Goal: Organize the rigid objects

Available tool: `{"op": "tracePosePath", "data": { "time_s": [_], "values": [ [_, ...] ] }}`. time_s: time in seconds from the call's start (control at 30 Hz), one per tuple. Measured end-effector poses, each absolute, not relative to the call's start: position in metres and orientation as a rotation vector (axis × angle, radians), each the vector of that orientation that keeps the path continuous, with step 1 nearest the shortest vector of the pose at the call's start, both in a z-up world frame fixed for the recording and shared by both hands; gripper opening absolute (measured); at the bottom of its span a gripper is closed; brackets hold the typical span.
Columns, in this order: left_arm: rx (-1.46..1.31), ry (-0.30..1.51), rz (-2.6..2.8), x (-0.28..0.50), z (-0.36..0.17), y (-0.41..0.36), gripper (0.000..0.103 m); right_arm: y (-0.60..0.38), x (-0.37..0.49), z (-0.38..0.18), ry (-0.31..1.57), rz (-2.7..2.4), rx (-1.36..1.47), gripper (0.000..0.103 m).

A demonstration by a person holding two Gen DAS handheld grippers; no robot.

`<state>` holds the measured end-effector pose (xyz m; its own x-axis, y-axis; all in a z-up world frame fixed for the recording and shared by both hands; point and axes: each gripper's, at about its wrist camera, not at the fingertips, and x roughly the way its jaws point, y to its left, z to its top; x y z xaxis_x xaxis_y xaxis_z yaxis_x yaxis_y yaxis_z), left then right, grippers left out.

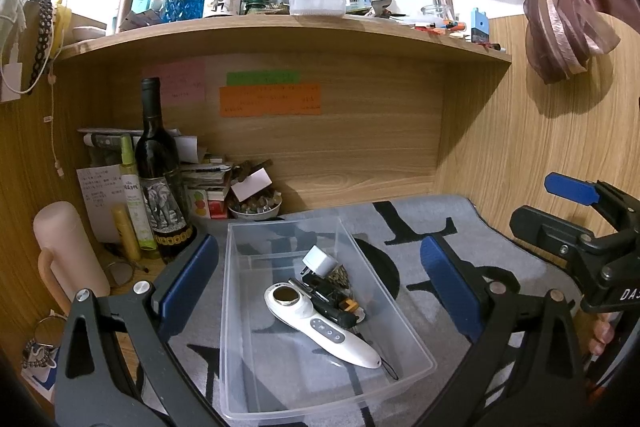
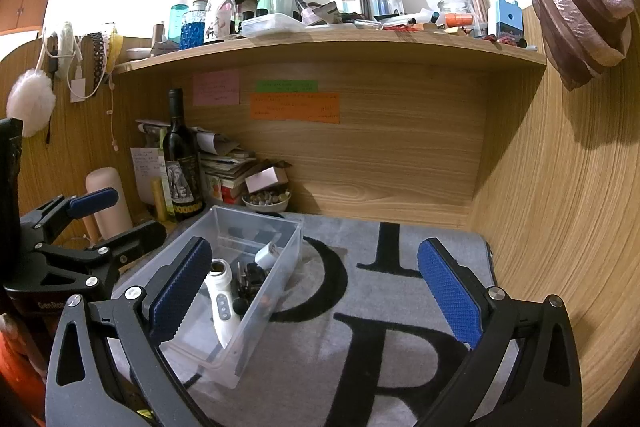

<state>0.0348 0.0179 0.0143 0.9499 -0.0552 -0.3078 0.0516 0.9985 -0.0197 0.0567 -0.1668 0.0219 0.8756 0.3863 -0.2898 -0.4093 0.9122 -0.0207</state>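
Note:
A clear plastic bin [image 1: 240,307] sits on a grey mat with black letters [image 1: 460,223]. In it lie a white handheld device [image 1: 320,327], a white plug adapter [image 1: 320,261] and a black gadget [image 1: 332,301]. My left gripper [image 1: 320,287] is open and empty, its jaws straddling the bin from above. In the right wrist view the bin [image 2: 280,279] is at the left, with the white device [image 2: 222,301] inside. My right gripper [image 2: 316,291] is open and empty over the mat [image 2: 380,307], right of the bin.
A wine bottle [image 1: 158,179], a pink flask [image 1: 66,259], yellow-green tubes [image 1: 134,211], stacked papers and a bowl of small items [image 1: 256,207] crowd the back left corner. A cluttered wooden shelf [image 1: 280,27] runs overhead. Wooden walls close the back and right.

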Motion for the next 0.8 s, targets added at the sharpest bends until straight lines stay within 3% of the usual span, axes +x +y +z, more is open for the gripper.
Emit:
{"op": "tracePosePath", "data": {
  "time_s": [0.8],
  "values": [
    [-0.019, 0.332, -0.105, 0.0351, 0.0155, 0.0172, 0.102, -0.1654, 0.0598, 0.0213, 0.285, 0.424, -0.09, 0.103]
  ]
}}
